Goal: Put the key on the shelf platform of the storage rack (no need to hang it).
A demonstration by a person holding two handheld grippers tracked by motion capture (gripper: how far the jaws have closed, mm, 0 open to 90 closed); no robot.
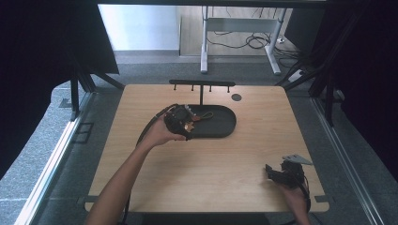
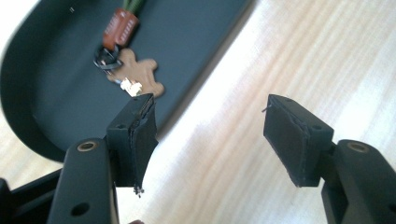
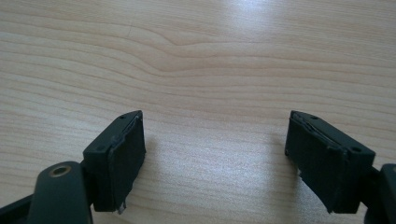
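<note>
A keychain lies in the black oval tray [image 1: 220,129]: a tan gingerbread-man charm [image 2: 140,74], a dark metal ring [image 2: 106,59] and a brown leather tab [image 2: 119,29] with a green strap. In the high view the keychain [image 1: 199,117] rests in the tray's left half. My left gripper [image 1: 180,123] hovers at the tray's left front rim, open [image 2: 210,128], its left fingertip [image 2: 137,121] just short of the charm, with nothing between the jaws. My right gripper [image 1: 280,173] rests near the table's front right corner, open [image 3: 215,149] over bare wood.
A black T-shaped hanger stand [image 1: 202,85] with several pegs rises behind the tray. A round grommet hole [image 1: 236,97] sits at the table's back right. The wooden table [image 1: 206,178] has bare room in front and to the right of the tray.
</note>
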